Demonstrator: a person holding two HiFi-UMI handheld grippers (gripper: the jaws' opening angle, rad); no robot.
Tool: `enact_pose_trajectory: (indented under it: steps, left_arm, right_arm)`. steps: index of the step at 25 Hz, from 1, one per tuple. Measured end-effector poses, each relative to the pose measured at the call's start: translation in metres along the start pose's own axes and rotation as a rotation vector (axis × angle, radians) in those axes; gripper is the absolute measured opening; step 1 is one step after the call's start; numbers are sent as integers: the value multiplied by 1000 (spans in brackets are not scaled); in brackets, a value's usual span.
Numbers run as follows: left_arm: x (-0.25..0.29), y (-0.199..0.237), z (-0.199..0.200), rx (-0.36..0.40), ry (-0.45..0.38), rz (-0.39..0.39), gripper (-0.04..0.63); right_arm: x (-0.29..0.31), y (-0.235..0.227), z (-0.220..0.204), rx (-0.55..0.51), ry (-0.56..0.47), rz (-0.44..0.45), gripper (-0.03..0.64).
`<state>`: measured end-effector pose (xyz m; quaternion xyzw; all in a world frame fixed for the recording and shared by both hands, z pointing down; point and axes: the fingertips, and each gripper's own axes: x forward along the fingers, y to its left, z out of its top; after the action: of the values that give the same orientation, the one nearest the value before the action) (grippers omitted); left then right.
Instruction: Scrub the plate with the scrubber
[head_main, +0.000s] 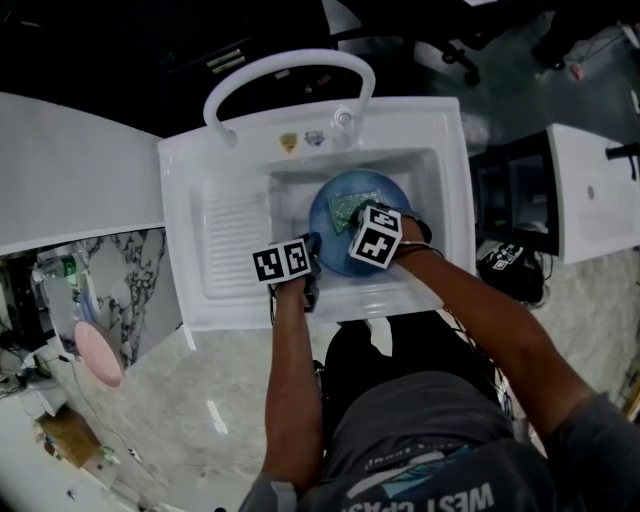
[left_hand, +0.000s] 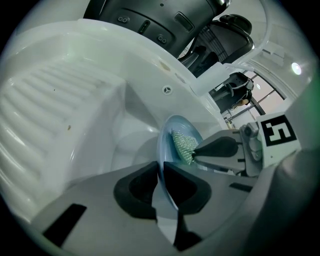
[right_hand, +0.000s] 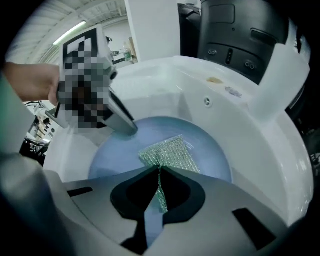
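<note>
Now, plate: blue, down in the sink, face turned toward the right gripper. Whether it lies flat or is tipped up on its rim, I can't call.
Left gripper: clamped on the plate's near-left rim, a pad on either side of the edge, pinning it.
Right gripper: jaws pinched almost together on a fold of the scrubber, pointing steeply down at the plate's face.
Scrubber: green mesh, looks to be lying on the blue. It fans away from the right jaws toward the far rim, and that's its long axis.
Key relation: the scrubber sits on the middle-to-far part of the face, across from the left grip. The two grippers are near each other but apart, so the anchor is out of the mesh's lane.
Nearer hand: the right one owns the scrubber; the left only holds.
Stage, as I read it: scrubbing under way, mesh on the plate.
Next stroke, my guess: drag along the mesh's line from the far rim back toward the near edge, or go in circles, keeping pressure into the face.
Risk: a push toward the left grip could twist the plate in those pads. The thin mesh may also bunch or slip from the pinch.
</note>
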<state>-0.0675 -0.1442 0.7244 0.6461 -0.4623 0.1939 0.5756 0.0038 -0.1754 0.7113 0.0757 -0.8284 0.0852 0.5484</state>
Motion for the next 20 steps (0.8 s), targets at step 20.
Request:
enact_pose_trajectory:
  steps: [20]
  left_arm:
    - [1,0,-1,-3,15,12,40]
  right_arm:
    - [-1,67,-7,20,50,134,38]
